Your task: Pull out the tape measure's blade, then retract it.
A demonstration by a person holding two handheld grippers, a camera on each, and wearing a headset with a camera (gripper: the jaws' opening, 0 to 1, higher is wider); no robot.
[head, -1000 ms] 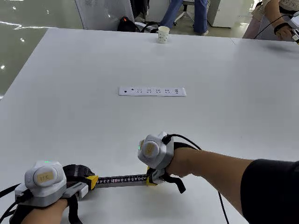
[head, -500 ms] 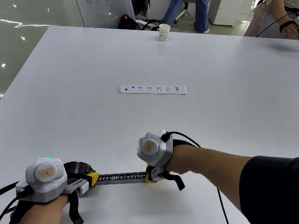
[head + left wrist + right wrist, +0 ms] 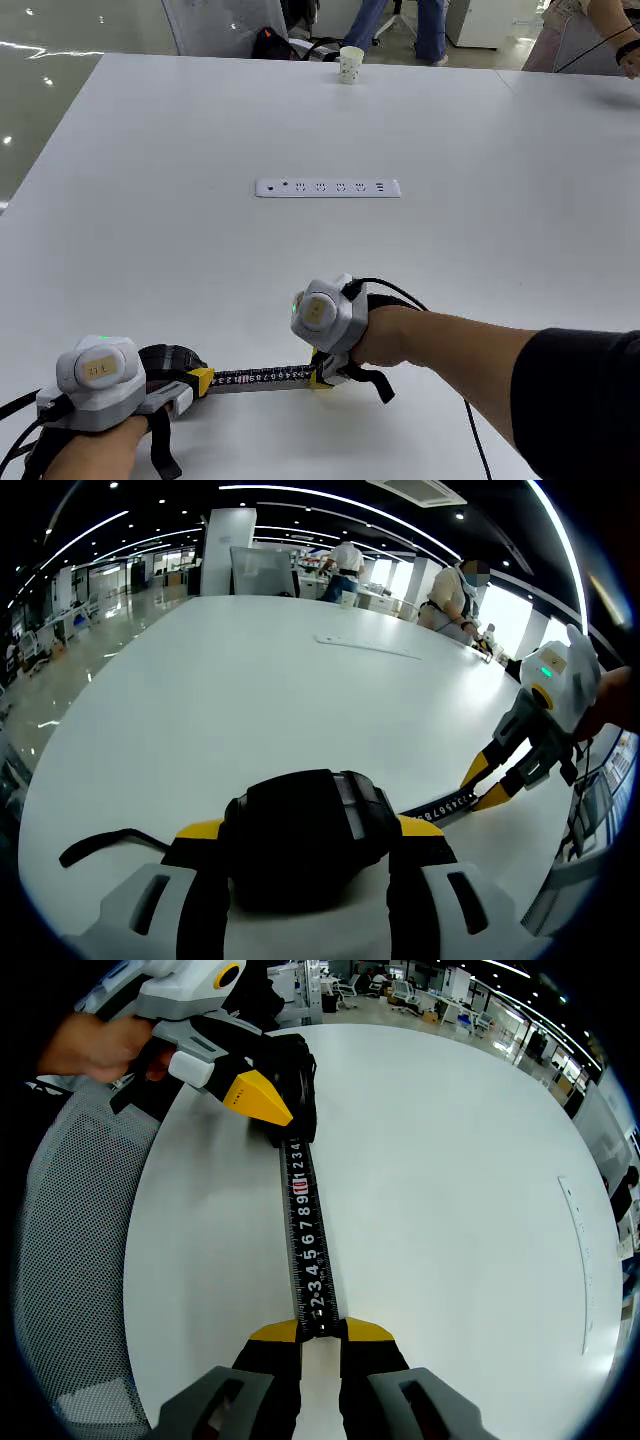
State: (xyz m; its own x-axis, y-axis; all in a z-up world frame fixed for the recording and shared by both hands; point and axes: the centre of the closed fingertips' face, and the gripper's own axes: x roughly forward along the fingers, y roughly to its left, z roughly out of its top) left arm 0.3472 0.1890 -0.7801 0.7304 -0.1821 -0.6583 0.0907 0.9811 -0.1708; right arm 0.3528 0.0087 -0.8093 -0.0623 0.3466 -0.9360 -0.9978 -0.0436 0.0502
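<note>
Head view: left gripper [image 3: 188, 384] clamps tape measure [image 3: 165, 361], right gripper [image 3: 322, 376] pinches its blade [image 3: 262, 377], paper cup [image 3: 349, 64] far off

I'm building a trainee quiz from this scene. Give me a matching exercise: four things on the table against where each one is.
1. tape measure case
2. blade
3. power strip
4. paper cup

a. far edge of the table
b. tip pinched in the right hand-held gripper
c. lying flat mid-table
d. clamped in the left hand-held gripper

Pairs: 1-d, 2-b, 3-c, 4-a
</note>
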